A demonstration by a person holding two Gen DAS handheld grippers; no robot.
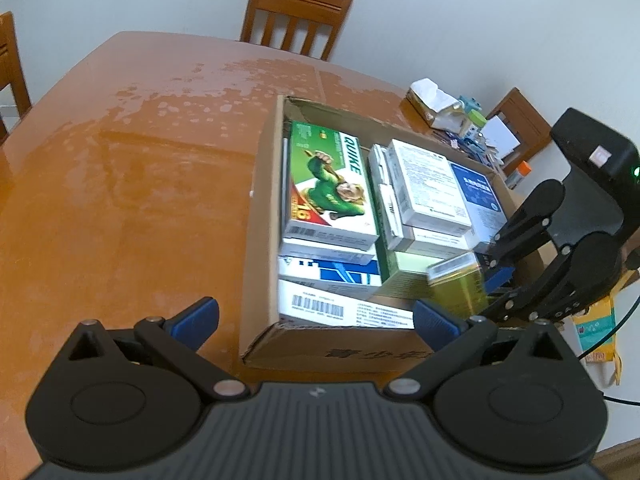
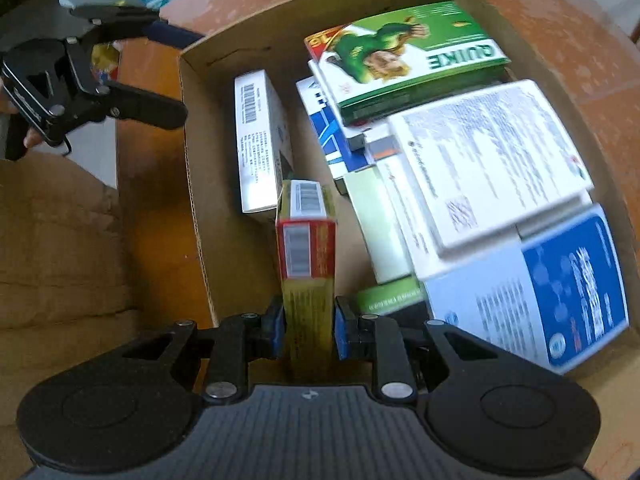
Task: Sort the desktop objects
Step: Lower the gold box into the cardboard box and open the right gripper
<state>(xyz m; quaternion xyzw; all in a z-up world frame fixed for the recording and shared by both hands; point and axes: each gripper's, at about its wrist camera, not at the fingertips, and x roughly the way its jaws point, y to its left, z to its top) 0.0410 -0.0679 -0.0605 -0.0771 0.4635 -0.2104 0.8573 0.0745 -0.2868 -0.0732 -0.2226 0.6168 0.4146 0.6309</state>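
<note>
Worktop [image 1: 120, 200]: wooden, we see it mostly cleared.
Carton [image 1: 260, 208]: nearly packed.
Right gripper [image 2: 308, 332]: clamped on yellow box [image 2: 306, 240], lowering it.
Left gripper [image 1: 316, 320]: apart, empty.
Left: clutter [image 1: 460, 120] at far edge.

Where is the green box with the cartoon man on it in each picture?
Left wrist view: the green box lies on the stack at the left side of the cardboard box.
Right wrist view: the green box is at upper right, upside down.
Shared landmark: its white QUIKE lettering.
</note>
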